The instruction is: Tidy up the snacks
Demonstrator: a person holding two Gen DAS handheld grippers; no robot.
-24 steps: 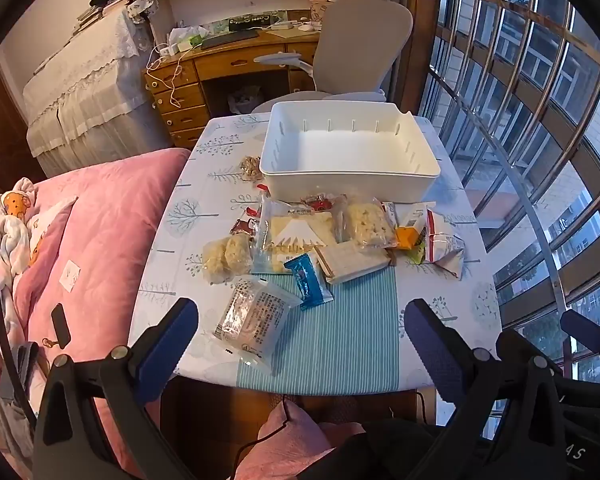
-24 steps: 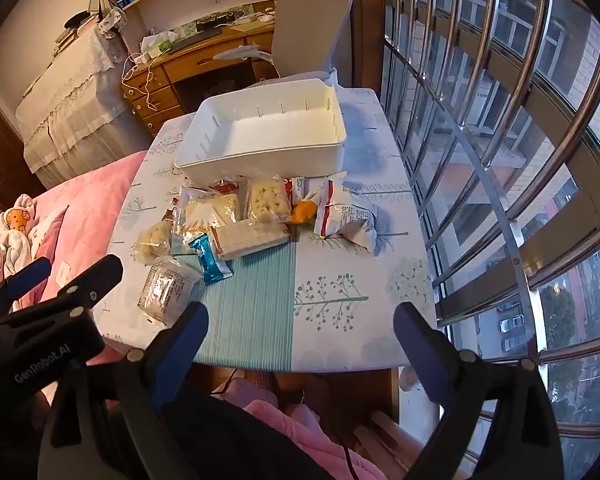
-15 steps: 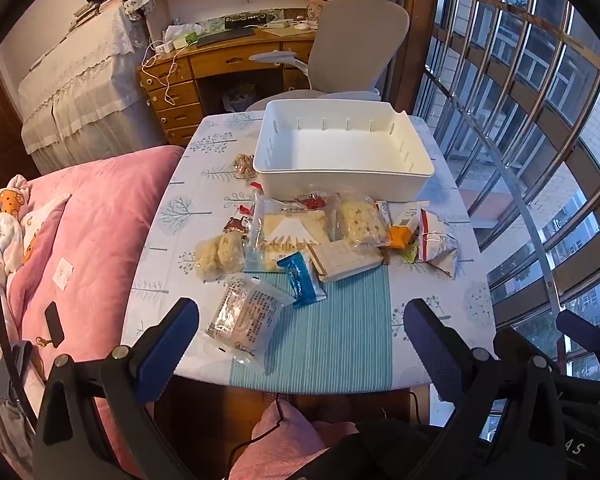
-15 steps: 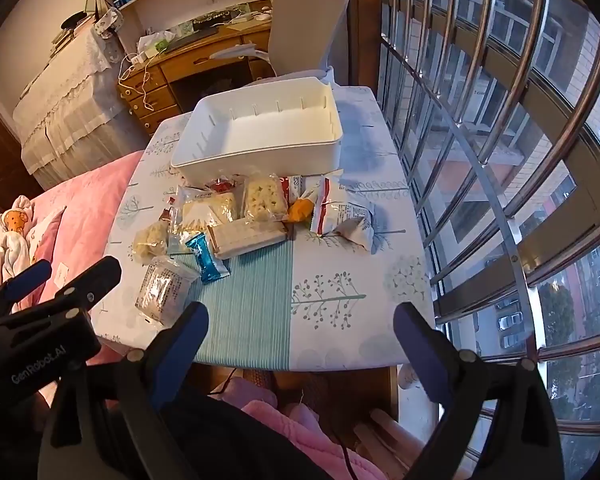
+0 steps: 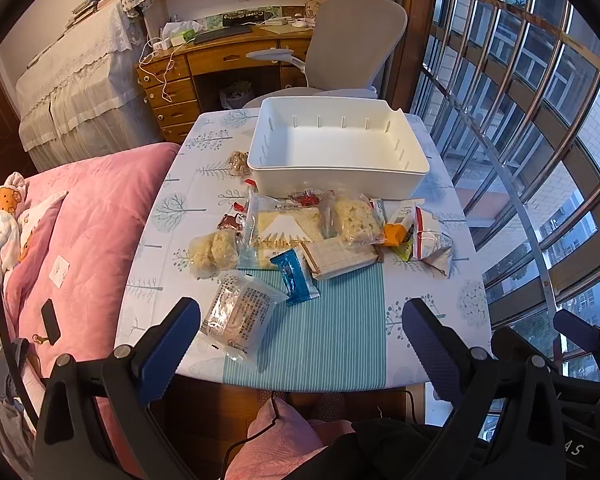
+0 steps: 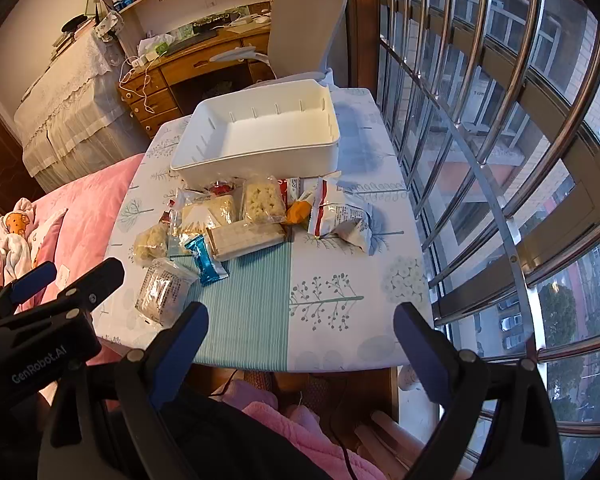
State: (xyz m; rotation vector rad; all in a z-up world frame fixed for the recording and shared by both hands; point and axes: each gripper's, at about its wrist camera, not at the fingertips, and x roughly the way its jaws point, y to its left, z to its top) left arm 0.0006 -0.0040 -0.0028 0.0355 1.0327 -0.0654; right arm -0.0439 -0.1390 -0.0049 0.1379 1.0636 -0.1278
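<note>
The left gripper (image 5: 302,334) and right gripper (image 6: 300,330) gape wide, holding nothing. The snack packets (image 5: 312,240) lie beyond both, before the white bin (image 5: 336,168).

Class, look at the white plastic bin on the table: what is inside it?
Nothing: the white bin shows a bare floor and slotted walls. Its near wall hides only a thin strip of floor.

bin (image 5: 336,178): on table (image 5: 420,292), far end | snack packets (image 5: 288,232): before bin
</note>
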